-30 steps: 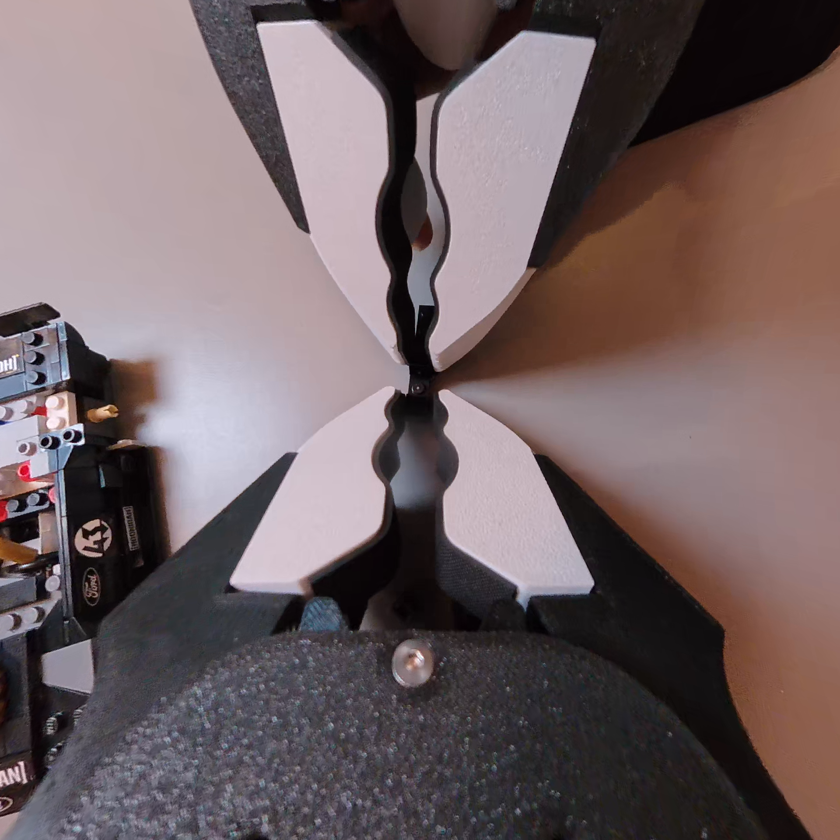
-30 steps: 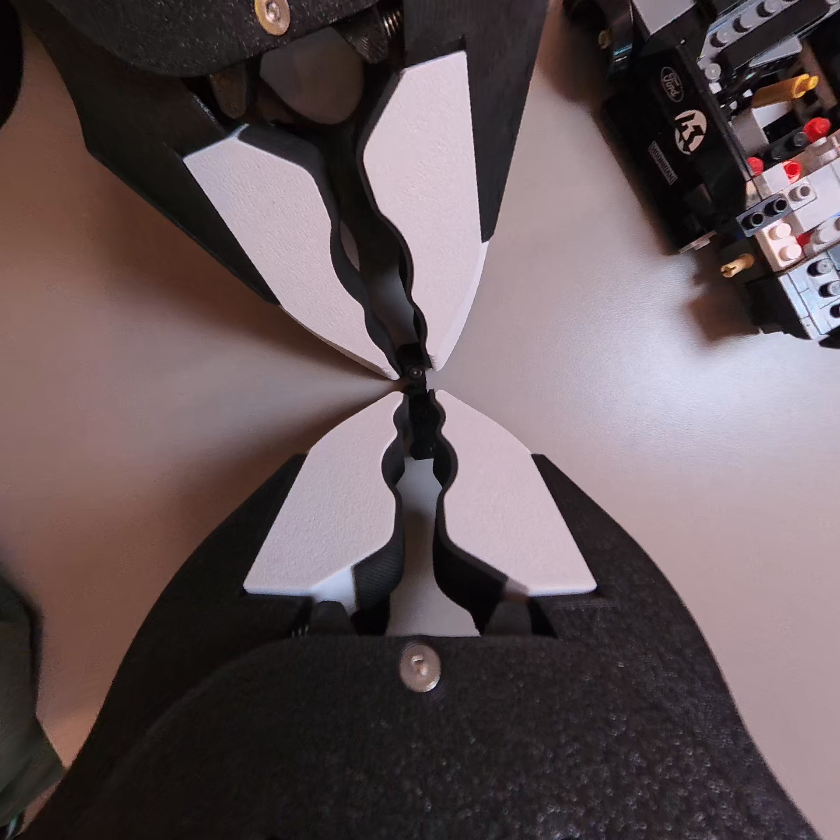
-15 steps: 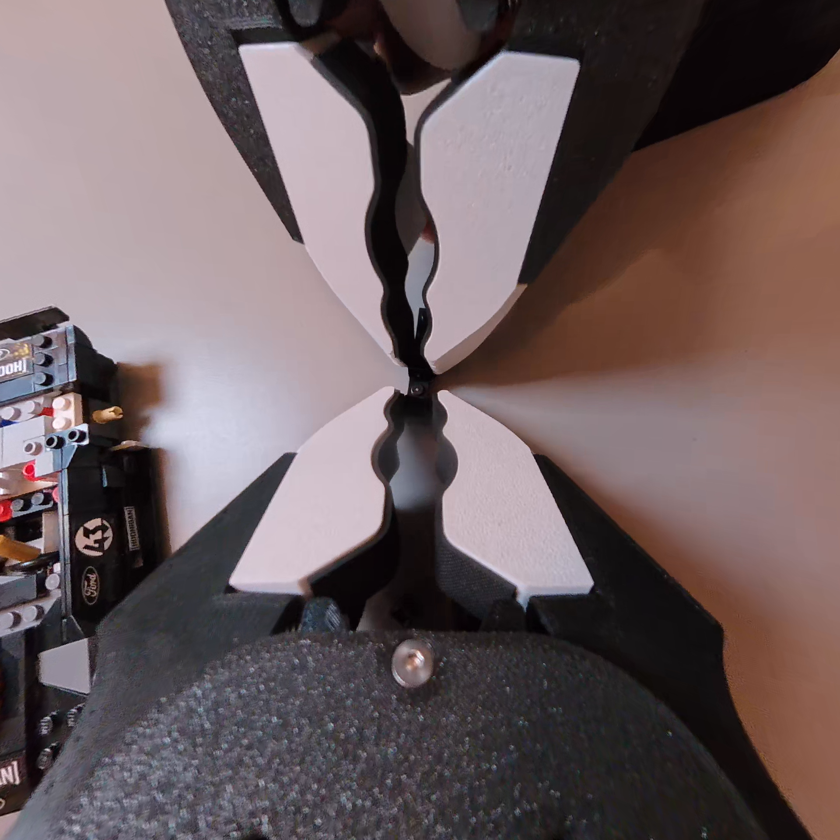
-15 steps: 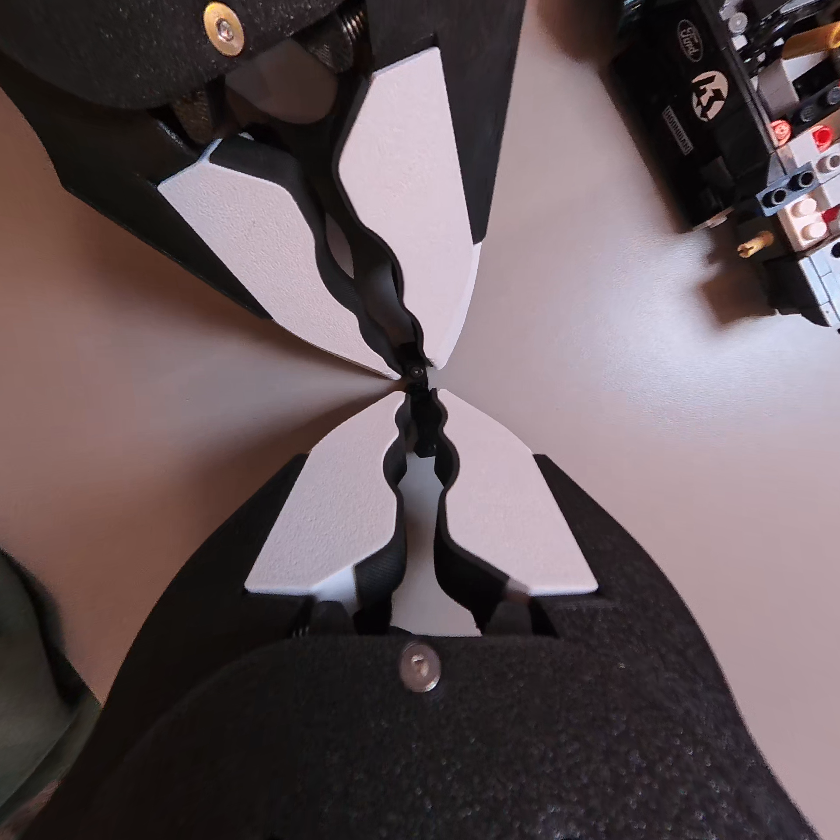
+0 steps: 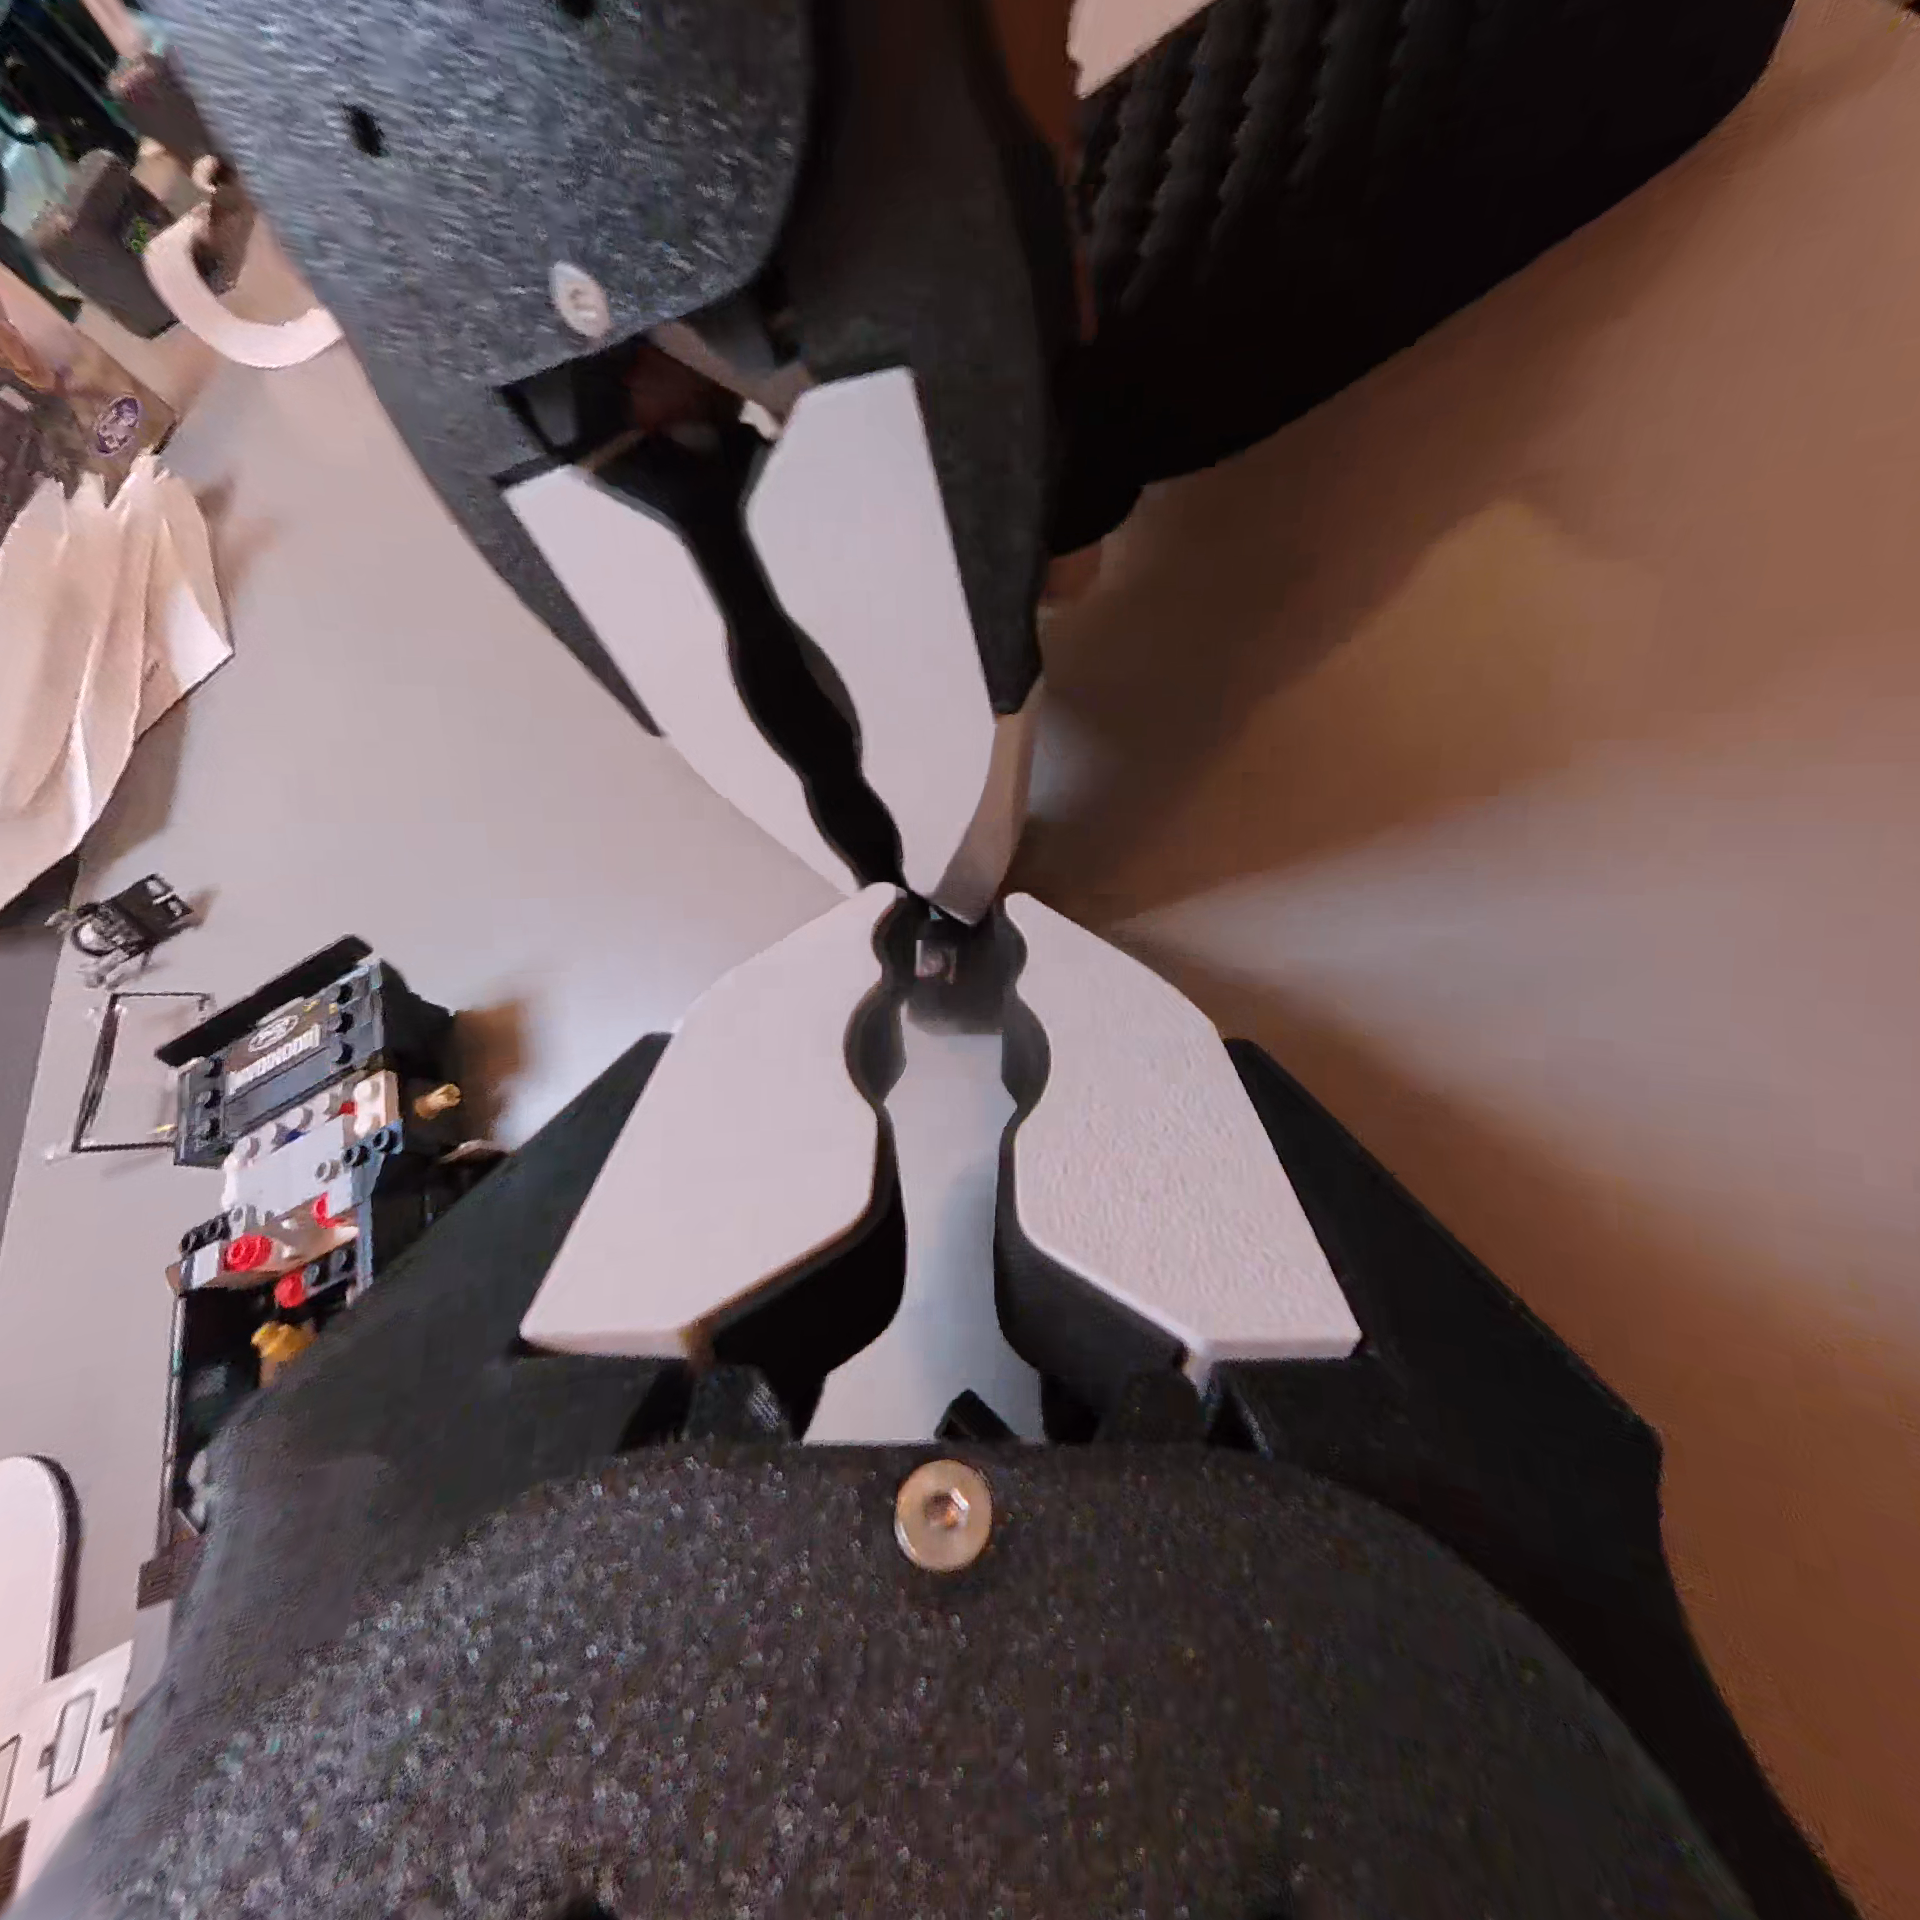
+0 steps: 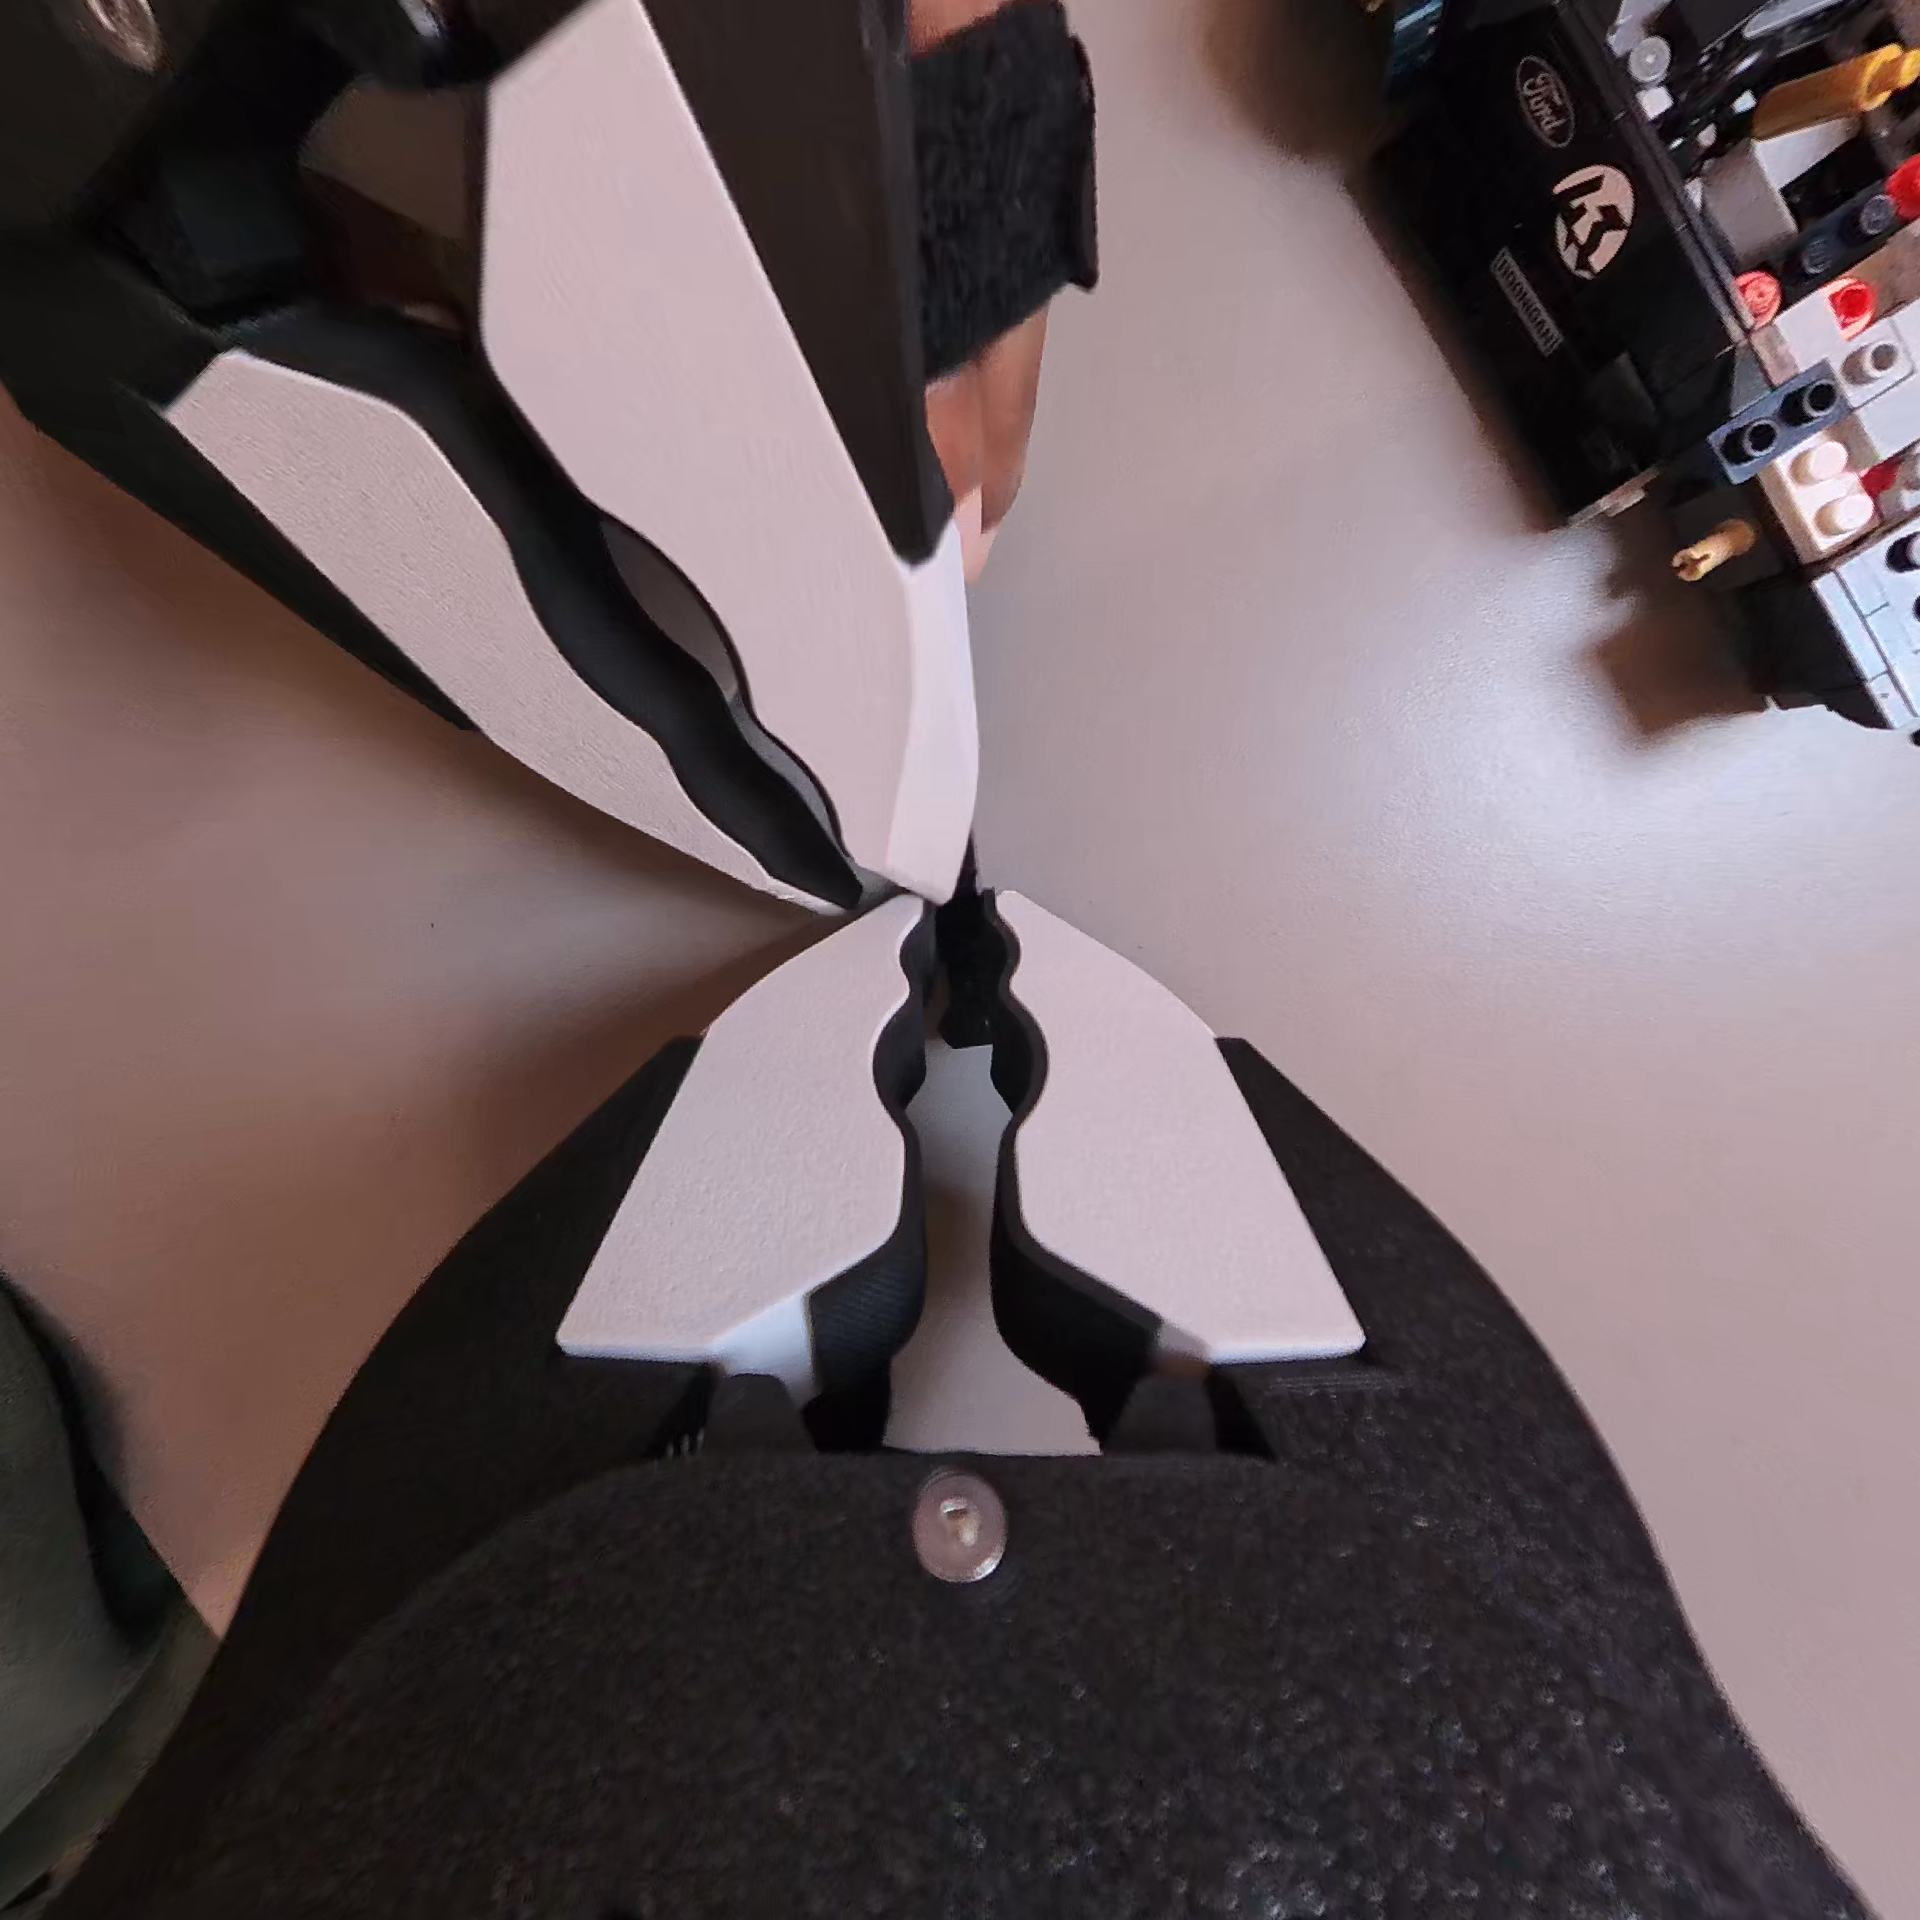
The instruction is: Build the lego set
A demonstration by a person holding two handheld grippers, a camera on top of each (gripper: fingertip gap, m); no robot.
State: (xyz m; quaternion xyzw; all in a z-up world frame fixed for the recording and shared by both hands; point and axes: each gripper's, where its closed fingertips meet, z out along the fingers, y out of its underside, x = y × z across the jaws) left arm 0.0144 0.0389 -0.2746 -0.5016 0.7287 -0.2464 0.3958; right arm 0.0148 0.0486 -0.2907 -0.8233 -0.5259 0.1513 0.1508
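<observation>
My left gripper (image 5: 943, 914) is shut on a small black lego piece (image 5: 935, 961) with a stud, held in the notch behind its fingertips. My right gripper (image 6: 961, 906) is shut on a black lego piece (image 6: 971, 982). The two grippers meet tip to tip above the table. The right gripper comes in from the top in the left wrist view (image 5: 914, 883), and the left gripper comes in from the upper left in the right wrist view (image 6: 883, 888). I cannot tell whether the two pieces are joined. The partly built black lego car (image 5: 281, 1122) stands to the left, and shows at the upper right in the right wrist view (image 6: 1766, 343).
The table (image 6: 1351, 935) is plain beige. In the left wrist view a crumpled white sheet (image 5: 94, 644), a clear bag (image 5: 135, 1070) and small dark parts (image 5: 125, 914) lie beyond the car. A printed sheet (image 5: 52, 1745) lies at the lower left. A hand in a dark sleeve (image 6: 997, 208) holds the left gripper. My left and right fingertips are right by each other. The partly built black lego car (image 5: 281, 1122) is about 15 centimeters from both grippers' fingertips.
Both grippers stay tip to tip. The right gripper has tilted, now coming in from the upper left in the left wrist view. The car looms larger in the right wrist view.
</observation>
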